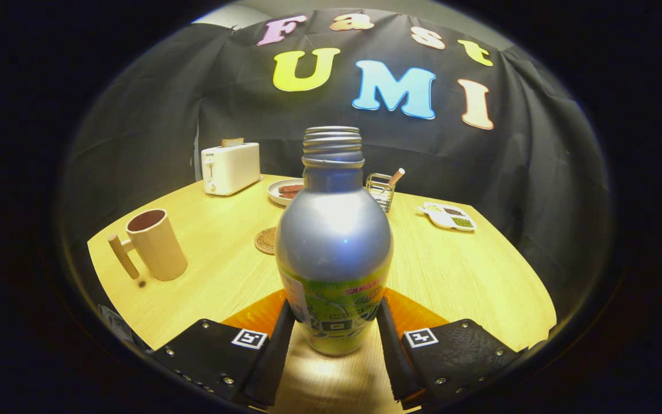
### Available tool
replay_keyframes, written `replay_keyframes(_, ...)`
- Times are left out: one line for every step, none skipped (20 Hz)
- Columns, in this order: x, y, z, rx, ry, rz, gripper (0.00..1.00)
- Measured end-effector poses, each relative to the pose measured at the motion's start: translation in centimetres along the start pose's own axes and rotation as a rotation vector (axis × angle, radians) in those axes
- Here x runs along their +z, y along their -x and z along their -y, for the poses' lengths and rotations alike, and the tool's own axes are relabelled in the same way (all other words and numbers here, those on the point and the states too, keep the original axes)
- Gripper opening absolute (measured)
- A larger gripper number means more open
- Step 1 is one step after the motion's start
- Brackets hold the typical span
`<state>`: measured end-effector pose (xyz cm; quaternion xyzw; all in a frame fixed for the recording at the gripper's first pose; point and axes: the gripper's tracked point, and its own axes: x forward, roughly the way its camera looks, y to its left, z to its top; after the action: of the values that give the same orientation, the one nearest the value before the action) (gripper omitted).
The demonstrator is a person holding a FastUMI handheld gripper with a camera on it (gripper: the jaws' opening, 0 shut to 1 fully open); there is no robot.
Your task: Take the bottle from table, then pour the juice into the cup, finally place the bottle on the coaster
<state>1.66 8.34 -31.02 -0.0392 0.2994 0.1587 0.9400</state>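
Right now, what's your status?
Gripper shut on bottle, upright, cap off. Cup ahead to one side, coaster behind bottle. Nothing between.

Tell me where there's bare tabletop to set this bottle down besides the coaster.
With the fingers shut on the bottle, bare wood lies between it and the cup, and on its other side, short of the small tray. It's crowded behind: coaster, plate, toaster, rack.
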Motion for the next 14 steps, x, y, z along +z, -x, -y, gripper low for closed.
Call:
replay_keyframes(0.5,0.1,-0.1,-0.005,0.021,0.004,0.72)
replay_keyframes(1.1,0.3,-0.4,-0.007,0.046,0.006,0.72)
replay_keyframes(1.7,0.3,-0.6,-0.01,0.072,0.008,0.72)
replay_keyframes(2.3,0.5,-0.8,-0.012,0.096,0.013,0.72)
replay_keyframes(2.8,0.5,-1.1,-0.016,0.118,0.014,0.72)
replay_keyframes(3.4,0.7,-1.3,-0.017,0.134,0.018,0.72)
replay_keyframes(3.9,0.7,-1.7,-0.018,0.146,0.018,0.72)
replay_keyframes(4.3,0.8,-2.1,-0.014,0.159,0.016,0.72)
replay_keyframes(4.6,0.7,-2.7,-0.009,0.174,0.014,0.72)
replay_keyframes(5.1,0.7,-3.2,-0.007,0.19,0.016,0.72)
replay_keyframes(5.3,0.7,-3.7,-0.001,0.204,0.017,0.72)
replay_keyframes(5.6,0.7,-4.3,0.005,0.219,0.015,0.72)
replay_keyframes(5.8,0.7,-4.8,0.009,0.234,0.014,0.72)
replay_keyframes(6.0,0.6,-5.3,0.012,0.25,0.016,0.72)
